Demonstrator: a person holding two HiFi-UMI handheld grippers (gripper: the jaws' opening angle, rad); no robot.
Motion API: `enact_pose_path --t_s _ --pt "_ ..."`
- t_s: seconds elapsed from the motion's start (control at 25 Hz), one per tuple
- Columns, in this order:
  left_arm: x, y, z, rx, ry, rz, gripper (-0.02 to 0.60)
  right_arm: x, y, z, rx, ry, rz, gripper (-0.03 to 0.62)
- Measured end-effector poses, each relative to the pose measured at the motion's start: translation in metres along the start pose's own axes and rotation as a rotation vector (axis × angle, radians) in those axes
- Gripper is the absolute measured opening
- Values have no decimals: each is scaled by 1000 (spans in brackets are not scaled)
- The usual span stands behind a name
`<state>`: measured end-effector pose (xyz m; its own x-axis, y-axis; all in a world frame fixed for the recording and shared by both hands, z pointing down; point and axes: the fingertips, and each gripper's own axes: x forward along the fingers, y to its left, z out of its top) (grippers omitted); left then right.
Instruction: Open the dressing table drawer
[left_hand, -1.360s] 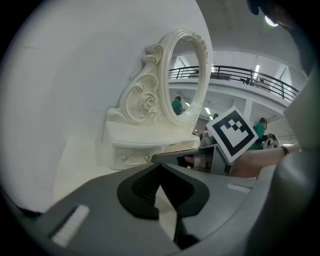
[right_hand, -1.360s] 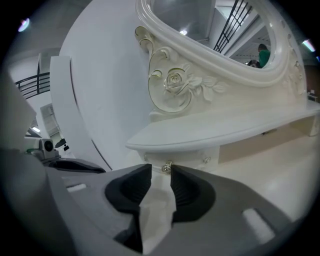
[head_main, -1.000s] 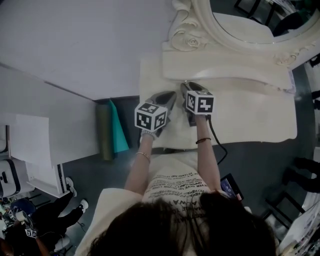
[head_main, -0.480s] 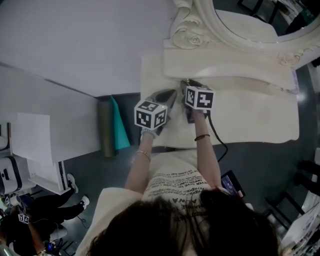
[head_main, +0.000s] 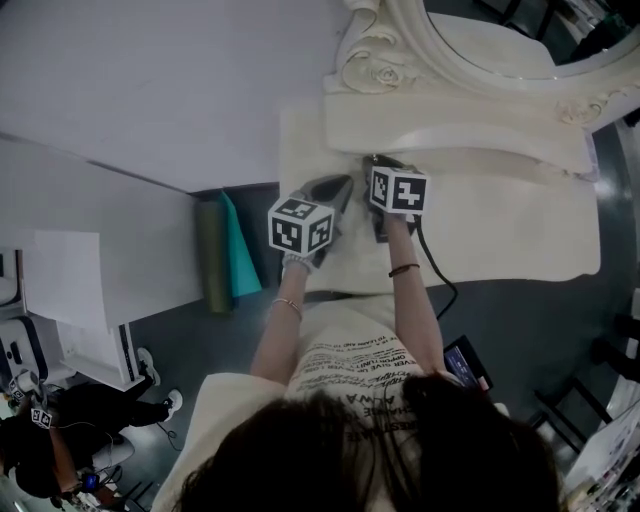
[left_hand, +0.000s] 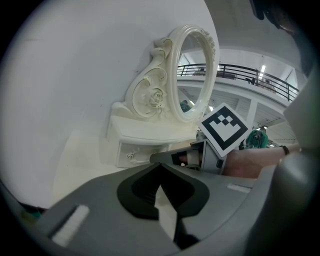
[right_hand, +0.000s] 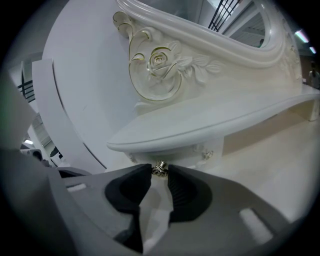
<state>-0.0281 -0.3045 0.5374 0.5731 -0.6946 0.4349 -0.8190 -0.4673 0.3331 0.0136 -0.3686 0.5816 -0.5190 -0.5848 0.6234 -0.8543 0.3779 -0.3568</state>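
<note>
The cream dressing table carries an oval mirror and a raised shelf with small drawers beneath it. One drawer's small metal knob sits between the tips of my right gripper, whose jaws have just been closing and now touch the knob on both sides. In the head view, the right gripper reaches under the shelf's left end. My left gripper hovers beside it over the tabletop, shut on nothing. In the left gripper view, the left gripper faces the drawer front and the right gripper.
A white wall runs along the table's left side. A green and teal roll stands on the floor by the table's left edge. White boards lie further left. A person's legs show at bottom left.
</note>
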Motion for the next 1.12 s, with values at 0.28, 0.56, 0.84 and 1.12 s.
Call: enact_pose_path --t_s 0.28,0.56,0.84,1.12 --pt "-1 0 -2 -4 -1 -2 -2 -1 0 0 7 -1 -2 104" --pt "-4 0 -3 -5 1 -11 -2 -3 2 -3 14 -2 -8 101" --pt "-4 -3 -4 -1 5 -24 -2 -6 3 -5 21 -3 -6 101" --pt "-5 -7 -5 3 7 -33 -2 -10 2 -9 30 1 -7 101"
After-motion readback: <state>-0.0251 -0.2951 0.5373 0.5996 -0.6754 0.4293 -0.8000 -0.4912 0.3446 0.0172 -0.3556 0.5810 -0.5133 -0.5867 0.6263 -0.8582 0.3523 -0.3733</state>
